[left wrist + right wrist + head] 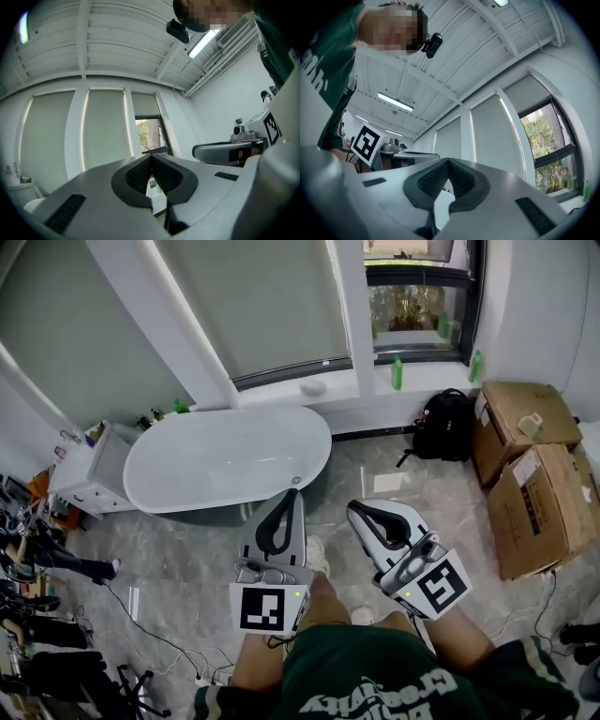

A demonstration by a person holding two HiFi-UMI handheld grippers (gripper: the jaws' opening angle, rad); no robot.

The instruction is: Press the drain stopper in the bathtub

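A bathroom with a grey stone floor (178, 549) and covered windows is seen from above. One white bathtub (216, 465) is placed under the windows, well apart from the grippers. The drain stopper cannot be made out with certainty. Only a small metal spot (296, 480) is noticed at the tub's right end.

Two grippers are counted, the left gripper (292, 493) and the right gripper (354, 508). They are held side by side above the floor, each with its jaws brought fully together and nothing between them.

The stopper is judged to be a stiff, smooth, sprung cap. It need not be gripped, only pushed down on the middle of its top with closed tips, which could slide off if it is wet.

Two cardboard boxes (539, 507) and one black backpack (445, 425) are counted at the right.
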